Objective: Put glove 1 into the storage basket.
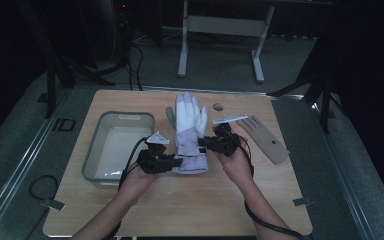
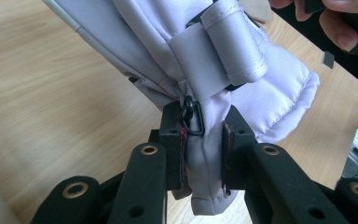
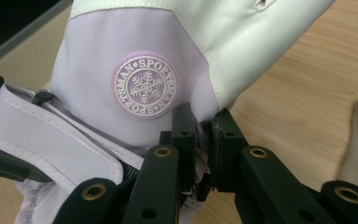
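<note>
The room around me is dark, and I work on a pale wooden table (image 1: 190, 200) set on grey carpet. Nearest me, my left gripper (image 1: 156, 159) is clamped on the cuff edge of the white and lilac padded ski glove (image 1: 190, 135), its jaws pinching a fold of lilac fabric right beside a small black clip ring (image 2: 192, 116). My right gripper (image 1: 219, 142) is closed on the glove's opposite side, just below a round snowflake badge (image 3: 145, 87). I judge I am spreading the cuff, so I should keep both grips on fabric, not on the strap tab, and pull evenly apart. The glove lies flat near the table's middle, fingers pointing toward the far edge. A clear plastic tub (image 1: 97, 150) sits toward the left edge, and a tan flat hand form (image 1: 267, 137) lies toward the right edge.
</note>
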